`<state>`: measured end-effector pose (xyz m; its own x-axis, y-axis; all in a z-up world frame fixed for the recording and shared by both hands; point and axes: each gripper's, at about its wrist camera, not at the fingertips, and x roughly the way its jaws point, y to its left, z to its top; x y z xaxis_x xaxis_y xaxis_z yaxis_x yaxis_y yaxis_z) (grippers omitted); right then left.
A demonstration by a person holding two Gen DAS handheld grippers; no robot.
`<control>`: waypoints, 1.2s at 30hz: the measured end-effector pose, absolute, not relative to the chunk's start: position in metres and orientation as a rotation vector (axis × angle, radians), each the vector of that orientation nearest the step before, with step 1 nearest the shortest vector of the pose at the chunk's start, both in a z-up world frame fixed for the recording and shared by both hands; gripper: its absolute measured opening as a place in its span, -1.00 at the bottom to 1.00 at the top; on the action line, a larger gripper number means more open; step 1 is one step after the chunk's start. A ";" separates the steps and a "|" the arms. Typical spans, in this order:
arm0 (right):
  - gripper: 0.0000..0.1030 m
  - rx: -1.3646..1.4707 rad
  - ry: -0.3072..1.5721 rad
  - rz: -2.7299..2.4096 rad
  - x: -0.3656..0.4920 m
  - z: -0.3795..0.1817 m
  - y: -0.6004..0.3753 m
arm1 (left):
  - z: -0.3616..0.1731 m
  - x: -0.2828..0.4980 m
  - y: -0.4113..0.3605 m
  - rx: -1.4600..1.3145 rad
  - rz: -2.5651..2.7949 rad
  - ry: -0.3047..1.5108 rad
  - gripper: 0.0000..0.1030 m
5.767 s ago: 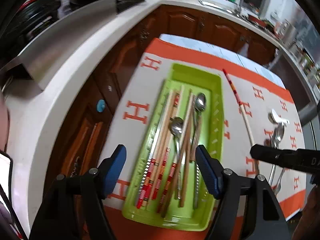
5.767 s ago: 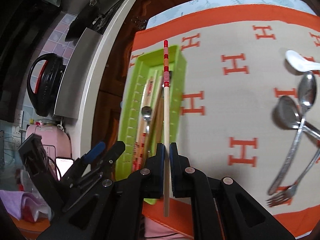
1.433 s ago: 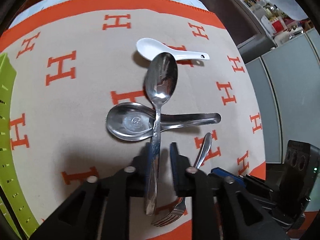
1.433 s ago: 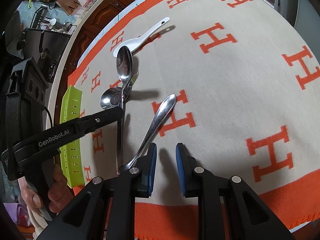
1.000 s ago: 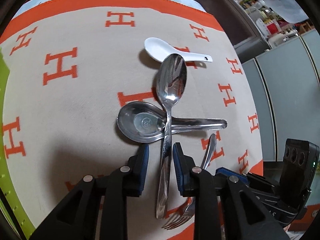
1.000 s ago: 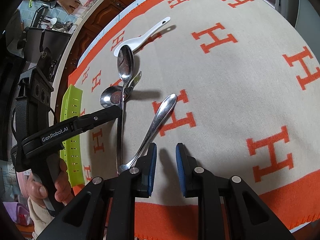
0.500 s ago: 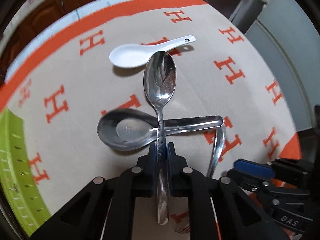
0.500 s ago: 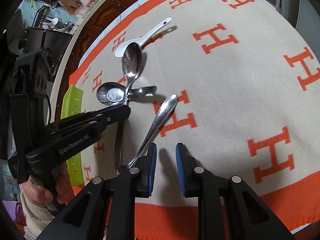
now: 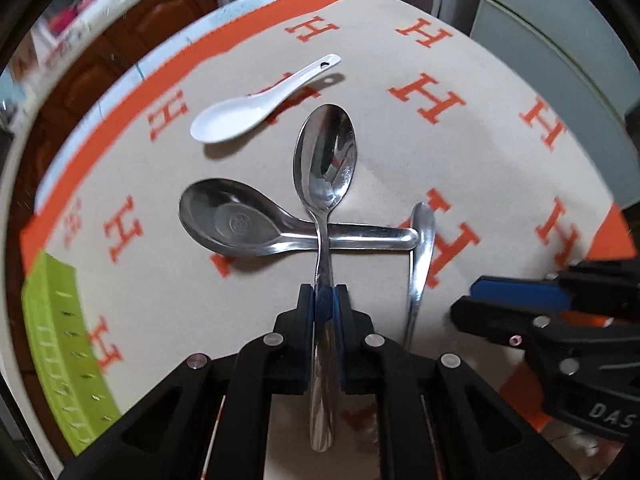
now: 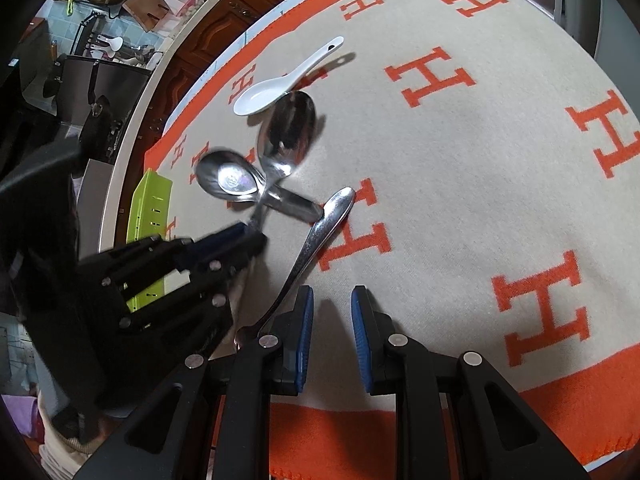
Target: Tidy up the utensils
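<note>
My left gripper (image 9: 324,304) is shut on the handle of a steel tablespoon (image 9: 326,160), whose bowl points away from me. The tablespoon crosses over the handle of a flat steel soup spoon (image 9: 236,220) lying on the cloth. A white ceramic spoon (image 9: 240,116) lies just beyond them. A fork handle (image 9: 422,248) lies to the right, its tip touching the soup spoon's handle end. In the right wrist view my right gripper (image 10: 332,320) stands open by a narrow gap just right of the fork (image 10: 324,232), with nothing between its pads. The left gripper (image 10: 248,236) holds the tablespoon (image 10: 288,136) there too.
A beige cloth with orange H letters and an orange border (image 10: 460,168) covers the table. A green utensil tray (image 9: 60,352) stands at the left edge of the cloth, also the tray (image 10: 148,200). Wooden cabinets and a white counter lie beyond the table.
The left jaws closed on the tablespoon's handle, and the left gripper rolled and shifted with it. The soup spoon turned a little. The right gripper kept still.
</note>
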<state>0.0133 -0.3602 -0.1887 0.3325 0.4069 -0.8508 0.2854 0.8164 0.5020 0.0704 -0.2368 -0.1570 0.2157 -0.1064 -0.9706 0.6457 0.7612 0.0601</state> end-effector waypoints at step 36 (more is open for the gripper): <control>-0.61 0.610 1.282 0.054 0.010 -0.183 -0.347 | -0.153 0.064 -0.118 0.105 -0.478 1.318 -1.00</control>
